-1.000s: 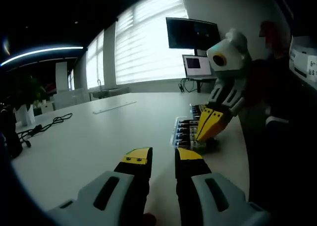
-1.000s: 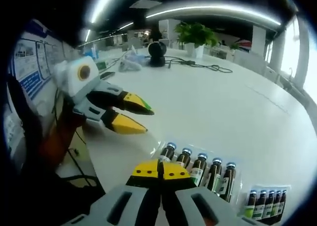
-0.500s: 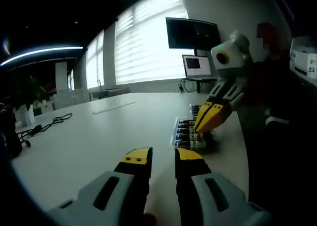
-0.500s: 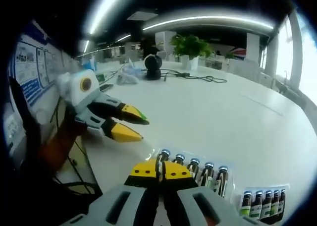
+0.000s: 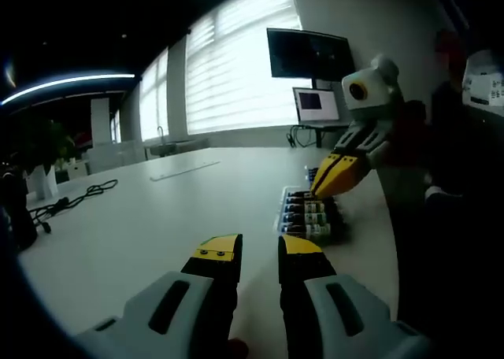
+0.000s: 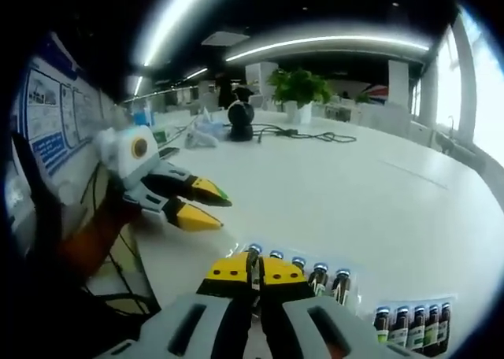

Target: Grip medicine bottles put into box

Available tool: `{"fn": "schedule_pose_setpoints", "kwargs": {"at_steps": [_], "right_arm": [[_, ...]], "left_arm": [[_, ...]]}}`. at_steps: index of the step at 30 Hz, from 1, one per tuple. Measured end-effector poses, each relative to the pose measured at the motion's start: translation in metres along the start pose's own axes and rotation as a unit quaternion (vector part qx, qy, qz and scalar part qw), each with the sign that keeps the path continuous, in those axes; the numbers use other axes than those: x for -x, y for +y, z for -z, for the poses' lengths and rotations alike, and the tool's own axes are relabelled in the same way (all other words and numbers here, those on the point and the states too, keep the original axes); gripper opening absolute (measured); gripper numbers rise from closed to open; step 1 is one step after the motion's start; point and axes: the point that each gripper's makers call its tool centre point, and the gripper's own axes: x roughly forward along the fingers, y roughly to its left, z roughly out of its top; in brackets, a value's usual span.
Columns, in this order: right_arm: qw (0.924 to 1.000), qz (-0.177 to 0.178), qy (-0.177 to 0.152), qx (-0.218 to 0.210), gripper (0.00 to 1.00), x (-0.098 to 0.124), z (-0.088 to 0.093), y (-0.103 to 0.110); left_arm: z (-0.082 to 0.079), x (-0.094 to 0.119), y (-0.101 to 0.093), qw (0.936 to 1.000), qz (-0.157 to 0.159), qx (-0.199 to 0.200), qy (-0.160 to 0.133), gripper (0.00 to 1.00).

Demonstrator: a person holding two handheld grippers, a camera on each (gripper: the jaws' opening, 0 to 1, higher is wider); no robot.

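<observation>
Medicine bottles point(image 6: 315, 274): brown, blue-capped, one row in a clear tray at the near edge of the white table point(image 6: 378, 194); a second row point(image 6: 413, 323) lies just beside it, toward the right of the right gripper view. Right gripper point(image 6: 253, 271): jaws pressed together, nothing between them, tips just above the first row. Left gripper point(image 5: 259, 253): jaws parted, empty, well apart from the bottles. Left gripper view adds blinded windows point(image 5: 236, 68), a monitor point(image 5: 309, 53); right gripper view adds a potted plant point(image 6: 299, 87), a cable point(image 6: 311, 135).
</observation>
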Motion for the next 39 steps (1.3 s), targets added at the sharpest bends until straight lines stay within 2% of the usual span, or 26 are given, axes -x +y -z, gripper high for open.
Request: {"fn": "schedule_pose_setpoints", "kwargs": {"at_steps": [9, 14, 19, 31, 39], "right_arm": [[0.9996, 0.004, -0.026, -0.007, 0.0, 0.013, -0.005, -0.012], [0.9991, -0.005, -0.041, -0.01, 0.0, 0.025, -0.009, -0.015], [0.9984, 0.006, -0.057, 0.0, 0.0, 0.039, -0.01, -0.023], [0.9966, 0.025, -0.078, 0.01, 0.0, 0.072, -0.003, -0.038], [0.9929, 0.057, -0.103, -0.017, 0.0, 0.096, 0.013, -0.057]], "left_arm": [[-0.002, 0.001, 0.004, 1.0, 0.0, 0.004, -0.006, 0.12], [-0.002, 0.0, 0.005, 1.0, 0.0, -0.002, -0.005, 0.13], [-0.001, 0.0, 0.008, 1.0, -0.007, -0.006, -0.004, 0.13], [-0.002, 0.0, 0.007, 0.9999, -0.009, -0.009, -0.007, 0.13], [-0.003, 0.001, 0.007, 0.9998, -0.013, -0.01, -0.012, 0.13]]}}
